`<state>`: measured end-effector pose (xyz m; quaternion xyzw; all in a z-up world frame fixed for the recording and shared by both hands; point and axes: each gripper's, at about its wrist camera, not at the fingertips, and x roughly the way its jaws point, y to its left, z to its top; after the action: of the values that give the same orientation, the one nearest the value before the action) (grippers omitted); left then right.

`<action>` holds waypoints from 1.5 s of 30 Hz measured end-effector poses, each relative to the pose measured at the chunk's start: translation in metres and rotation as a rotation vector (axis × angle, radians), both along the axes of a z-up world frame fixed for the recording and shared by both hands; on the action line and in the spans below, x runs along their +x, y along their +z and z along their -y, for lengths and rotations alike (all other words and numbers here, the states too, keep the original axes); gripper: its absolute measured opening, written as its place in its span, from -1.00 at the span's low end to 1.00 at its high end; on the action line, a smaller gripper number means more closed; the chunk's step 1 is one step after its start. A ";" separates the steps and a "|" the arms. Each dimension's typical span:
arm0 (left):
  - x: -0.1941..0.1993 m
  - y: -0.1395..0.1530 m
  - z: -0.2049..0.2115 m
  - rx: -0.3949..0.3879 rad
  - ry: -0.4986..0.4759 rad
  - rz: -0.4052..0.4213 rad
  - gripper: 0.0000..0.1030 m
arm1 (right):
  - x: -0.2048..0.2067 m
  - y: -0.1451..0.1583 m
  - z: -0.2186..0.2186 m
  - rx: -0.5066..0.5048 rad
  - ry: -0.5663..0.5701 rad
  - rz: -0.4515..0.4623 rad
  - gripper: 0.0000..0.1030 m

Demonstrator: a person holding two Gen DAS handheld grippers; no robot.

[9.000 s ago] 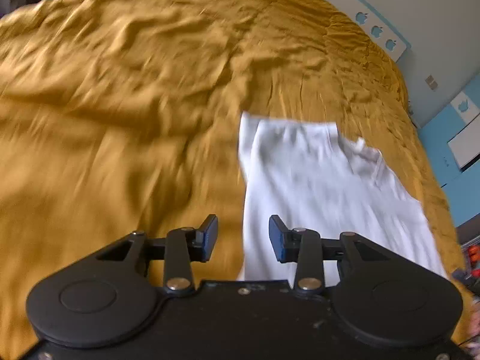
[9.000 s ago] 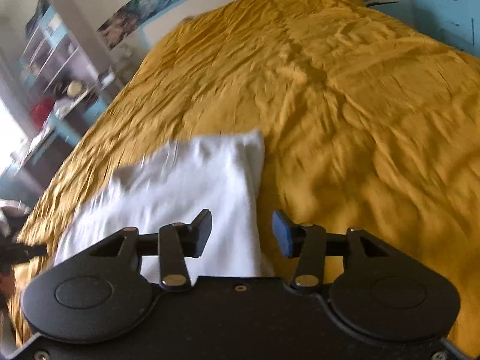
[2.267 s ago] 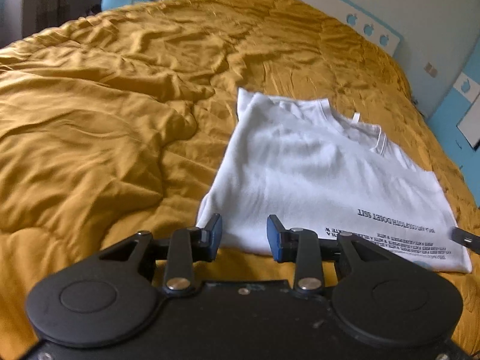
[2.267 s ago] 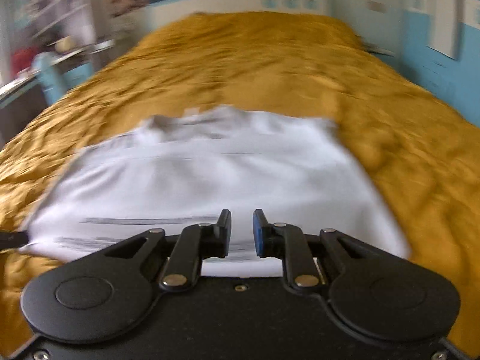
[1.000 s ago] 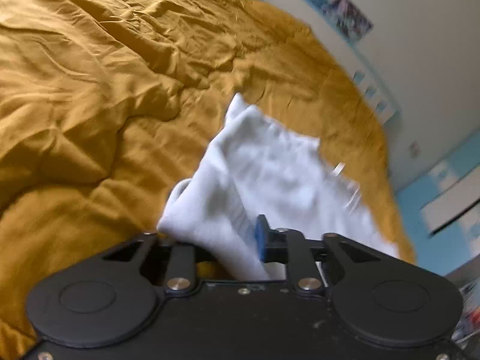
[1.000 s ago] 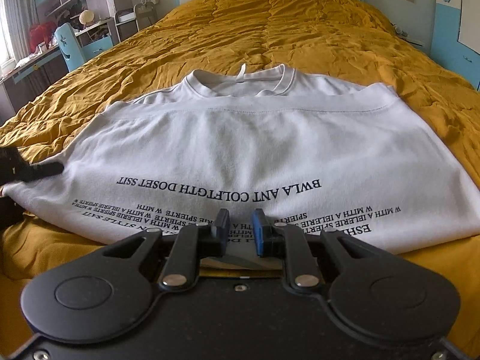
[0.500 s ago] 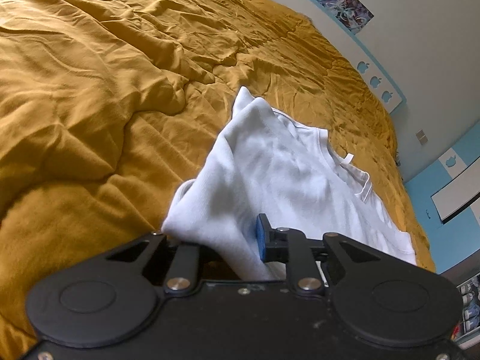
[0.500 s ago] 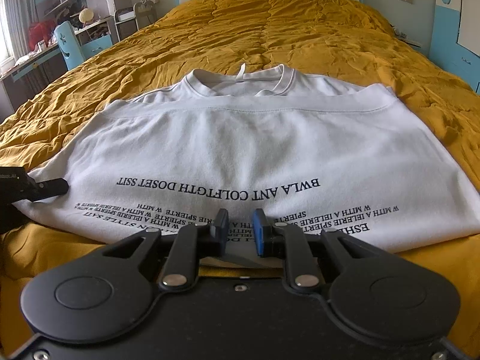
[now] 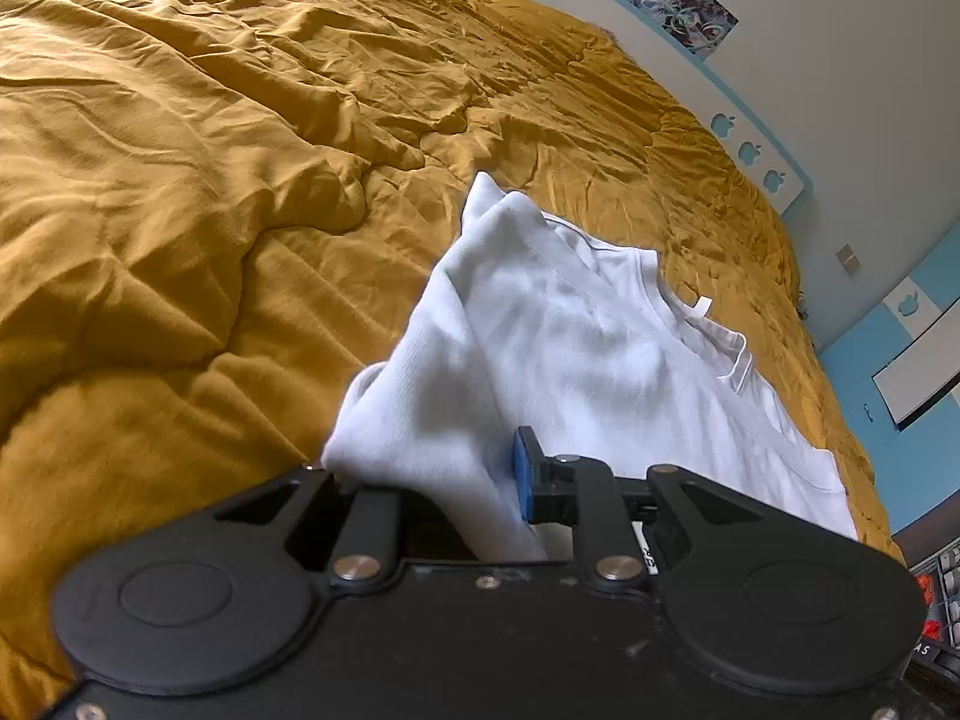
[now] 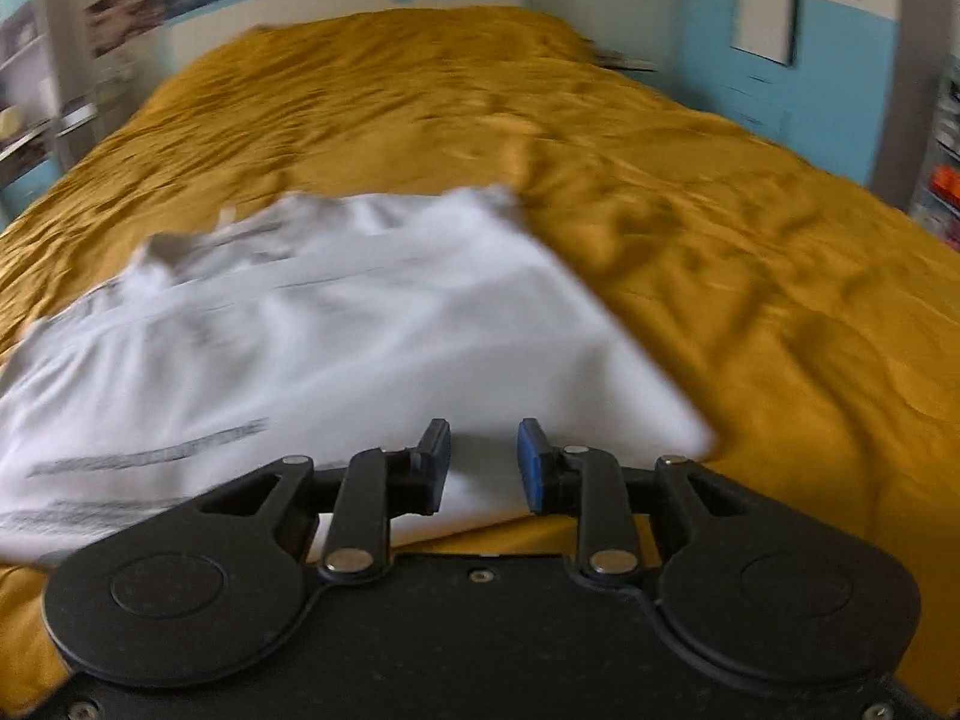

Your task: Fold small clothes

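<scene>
Left wrist view: a soft, light white shirt (image 9: 576, 354), lying on the bed (image 9: 180, 192), is pinched at its bunched corner by the left gripper (image 9: 480, 480), while the right gripper (image 10: 483, 462), just opened with parted fingers, is best closed on the limp hem.

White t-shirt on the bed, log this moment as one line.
white t-shirt: left corner lifted off mustard bedspread | left gripper: clamped on shirt | right gripper: jaws just opening, hem between, released
</scene>
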<state>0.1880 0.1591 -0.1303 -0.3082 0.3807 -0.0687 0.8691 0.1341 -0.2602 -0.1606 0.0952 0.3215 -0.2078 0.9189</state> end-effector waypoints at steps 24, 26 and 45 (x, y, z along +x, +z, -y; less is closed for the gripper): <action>0.028 0.117 0.146 -0.178 -0.417 0.409 -0.97 | -0.027 -0.004 0.037 0.089 -0.075 0.067 -0.27; 0.029 0.121 0.189 -0.184 -0.497 0.422 -0.97 | -0.037 0.001 0.046 0.102 -0.104 0.072 -0.25; 0.013 0.074 0.170 -0.006 -0.504 0.255 -0.14 | -0.044 0.006 0.081 0.404 -0.013 0.204 -0.19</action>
<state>0.2006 -0.0110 -0.0564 -0.1952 0.3328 -0.3219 0.8646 0.0897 -0.3410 -0.1547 0.3000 0.2615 -0.1344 0.9075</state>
